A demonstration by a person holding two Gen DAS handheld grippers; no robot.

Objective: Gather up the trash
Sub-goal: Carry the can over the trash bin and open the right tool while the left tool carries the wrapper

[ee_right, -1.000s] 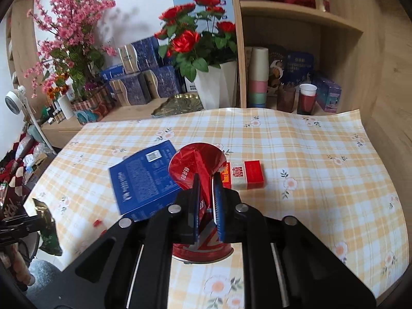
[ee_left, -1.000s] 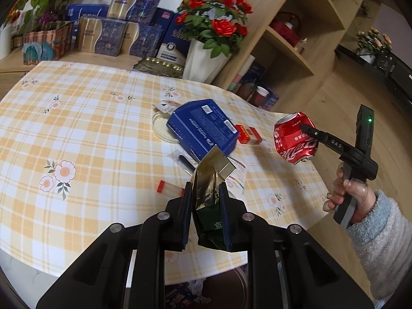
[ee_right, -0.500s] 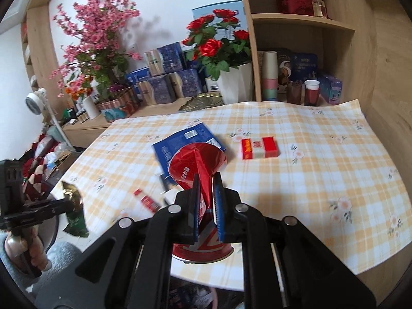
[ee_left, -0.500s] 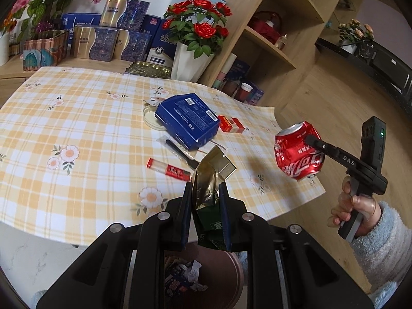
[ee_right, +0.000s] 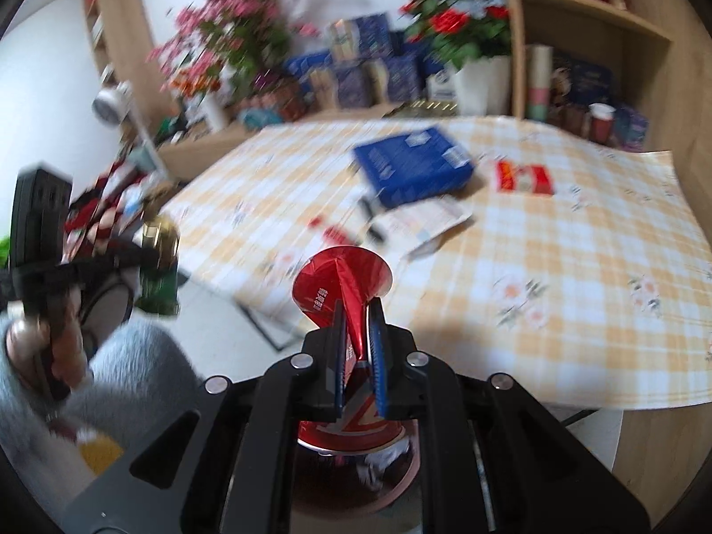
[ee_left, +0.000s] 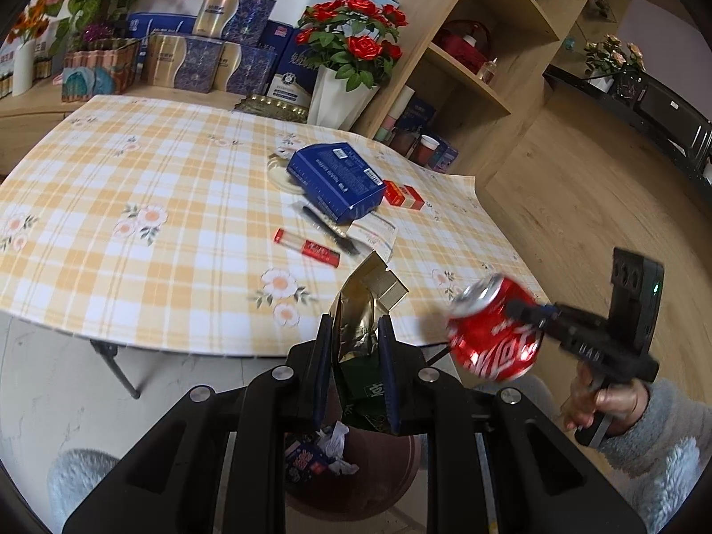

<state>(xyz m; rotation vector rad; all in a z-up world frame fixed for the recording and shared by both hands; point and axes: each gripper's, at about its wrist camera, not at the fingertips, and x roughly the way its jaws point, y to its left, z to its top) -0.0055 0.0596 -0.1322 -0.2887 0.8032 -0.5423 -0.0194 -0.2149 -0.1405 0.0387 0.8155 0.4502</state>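
My left gripper (ee_left: 356, 327) is shut on a crumpled green-and-gold packet (ee_left: 358, 311), held off the table's near edge over a brown trash bin (ee_left: 388, 467) that has wrappers in it. To its right, a hand in a grey fleece sleeve holds my right gripper (ee_left: 514, 309), shut on a crushed red cola can (ee_left: 489, 347). In the right wrist view the can (ee_right: 342, 280) is pinched flat between the pads of the right gripper (ee_right: 356, 311), with the bin (ee_right: 320, 494) below. The left gripper (ee_right: 147, 260) and its packet (ee_right: 160, 287) show blurred at the left.
On the checked tablecloth lie a blue box (ee_left: 338, 182), a red cigarette pack (ee_left: 402, 196), a red tube (ee_left: 307, 247), a black pen (ee_left: 327, 229) and a paper slip (ee_left: 374, 233). A vase of roses (ee_left: 342, 84) and wooden shelves (ee_left: 467, 66) stand behind. A table leg (ee_left: 115, 369) is at the left.
Both grippers have drawn back past the table's near edge, and the bin has come into view beneath them. The can has sunk and moved closer to the left gripper.
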